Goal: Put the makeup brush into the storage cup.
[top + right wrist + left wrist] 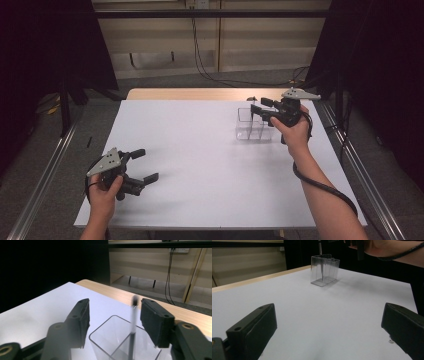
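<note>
Work looks close to done, judging by how things lie: a thin dark stick (132, 325), blurred in the right gripper view, stands upright inside the clear plastic divided box (252, 125) at the far right of the white table (200, 165); the right gripper (259, 107) hovers just above that box with its fingers (155, 322) spread apart, the stick rising free between them, nearer the one on the right and seemingly released; whether it has fully settled I cannot tell. The other compartments of the box look empty in the left gripper view. The left gripper (145, 165) rests well apart at the near left corner, fingers (254, 330) wide and holding nothing. What seems left is drawing the right gripper away.
</note>
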`<state>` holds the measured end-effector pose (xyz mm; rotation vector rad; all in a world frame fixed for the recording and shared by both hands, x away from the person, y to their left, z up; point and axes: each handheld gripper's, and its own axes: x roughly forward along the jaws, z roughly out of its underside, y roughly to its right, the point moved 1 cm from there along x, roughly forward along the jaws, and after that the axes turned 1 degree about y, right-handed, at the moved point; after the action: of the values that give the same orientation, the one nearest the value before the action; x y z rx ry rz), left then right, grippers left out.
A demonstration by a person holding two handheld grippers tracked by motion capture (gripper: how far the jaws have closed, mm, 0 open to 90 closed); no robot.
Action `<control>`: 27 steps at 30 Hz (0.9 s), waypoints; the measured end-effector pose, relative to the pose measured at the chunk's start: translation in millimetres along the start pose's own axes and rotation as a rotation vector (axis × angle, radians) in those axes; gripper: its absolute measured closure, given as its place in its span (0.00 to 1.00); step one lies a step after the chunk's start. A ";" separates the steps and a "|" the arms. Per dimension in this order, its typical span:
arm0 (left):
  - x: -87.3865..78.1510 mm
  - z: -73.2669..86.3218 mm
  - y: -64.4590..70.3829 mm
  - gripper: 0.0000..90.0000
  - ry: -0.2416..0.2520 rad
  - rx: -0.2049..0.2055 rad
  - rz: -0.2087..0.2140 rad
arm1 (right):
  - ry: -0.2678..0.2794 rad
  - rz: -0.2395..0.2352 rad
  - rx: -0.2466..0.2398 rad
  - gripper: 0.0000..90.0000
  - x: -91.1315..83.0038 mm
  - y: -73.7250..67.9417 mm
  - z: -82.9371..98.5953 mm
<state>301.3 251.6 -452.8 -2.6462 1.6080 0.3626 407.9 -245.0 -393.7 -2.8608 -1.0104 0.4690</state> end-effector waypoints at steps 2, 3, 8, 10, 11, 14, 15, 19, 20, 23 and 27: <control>0.5 -0.6 0.1 0.00 -0.001 0.003 -0.001 | 0.002 -0.003 0.008 0.37 -0.7 -0.9 0.6; 1.0 -0.7 0.2 0.00 -0.001 0.003 0.001 | 0.002 -0.005 0.008 0.35 -1.1 -1.5 0.6; 4.2 -1.6 0.3 0.00 0.000 0.003 0.004 | 0.007 -0.012 -0.003 0.28 -3.5 -4.2 -0.6; 4.9 -1.4 0.0 0.00 -0.005 0.005 0.008 | 0.008 -0.013 -0.009 0.25 -4.7 -5.2 -1.0; 5.2 -1.3 -0.3 0.00 -0.007 0.008 0.009 | 0.009 -0.015 -0.012 0.23 -5.2 -5.5 -0.9; 6.1 -1.4 -0.1 0.00 -0.006 0.004 0.011 | 0.011 -0.022 -0.013 0.19 -6.1 -6.4 0.3; 6.3 -1.3 -0.1 0.00 -0.006 0.005 0.011 | 0.010 -0.023 -0.012 0.17 -6.2 -6.8 0.9; 6.4 -1.0 0.5 0.00 -0.008 0.003 0.013 | 0.002 -0.015 -0.019 0.13 -5.8 -7.2 3.6; 6.5 -1.1 0.6 0.00 -0.003 0.001 0.009 | 0.001 -0.014 -0.018 0.13 -5.7 -7.3 4.0; 7.4 -1.9 0.3 0.00 0.005 -0.003 0.007 | 0.005 -0.016 -0.016 0.11 -6.1 -7.8 4.2; 9.2 -1.7 1.5 0.00 -0.002 0.003 0.013 | 0.005 -0.016 -0.018 0.08 -7.4 -8.8 3.3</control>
<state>304.4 242.6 -452.9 -2.6336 1.6241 0.3633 396.1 -242.9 -393.4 -2.8659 -1.0410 0.4534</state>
